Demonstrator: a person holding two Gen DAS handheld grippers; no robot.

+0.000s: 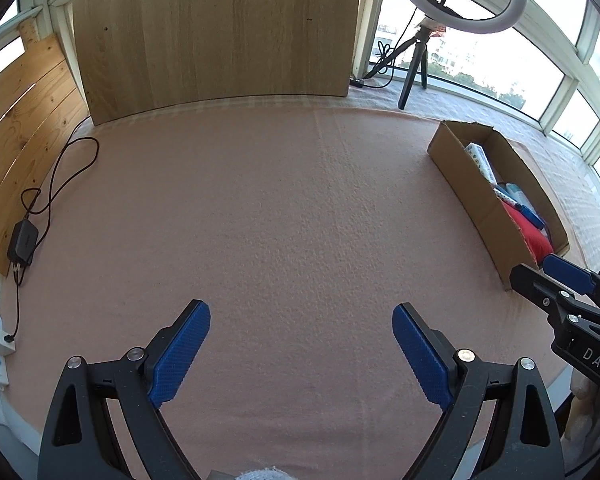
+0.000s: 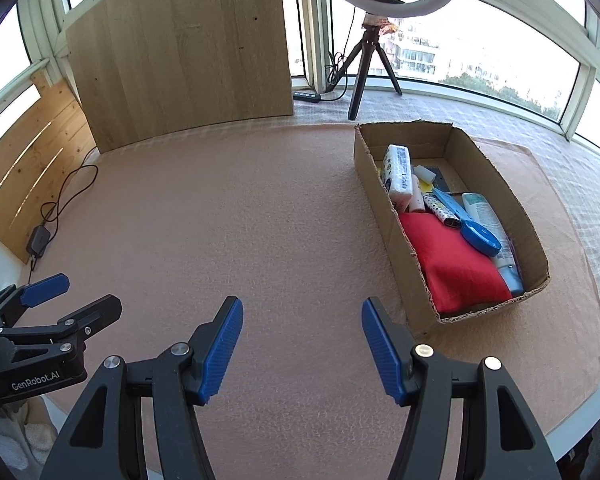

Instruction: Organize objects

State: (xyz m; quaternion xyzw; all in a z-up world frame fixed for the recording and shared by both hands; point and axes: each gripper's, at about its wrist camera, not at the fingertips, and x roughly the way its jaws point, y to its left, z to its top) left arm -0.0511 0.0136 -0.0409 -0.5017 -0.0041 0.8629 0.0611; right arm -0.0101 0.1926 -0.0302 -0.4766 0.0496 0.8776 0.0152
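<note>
Both the left gripper [image 1: 301,354] and right gripper [image 2: 302,350] were spread, empty; items lay inside the box [image 2: 534,236]; nothing loose beside it. Task judged near complete.

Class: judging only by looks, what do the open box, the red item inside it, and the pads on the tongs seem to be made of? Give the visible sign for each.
Box: corrugated cardboard, matte brown; its torn near edge shows fluting.
Red item: probably cloth, matte, softly creased.
Pads on the right tongs: blue, finely ribbed, likely rubber or plastic; the look leaves that open.
</note>
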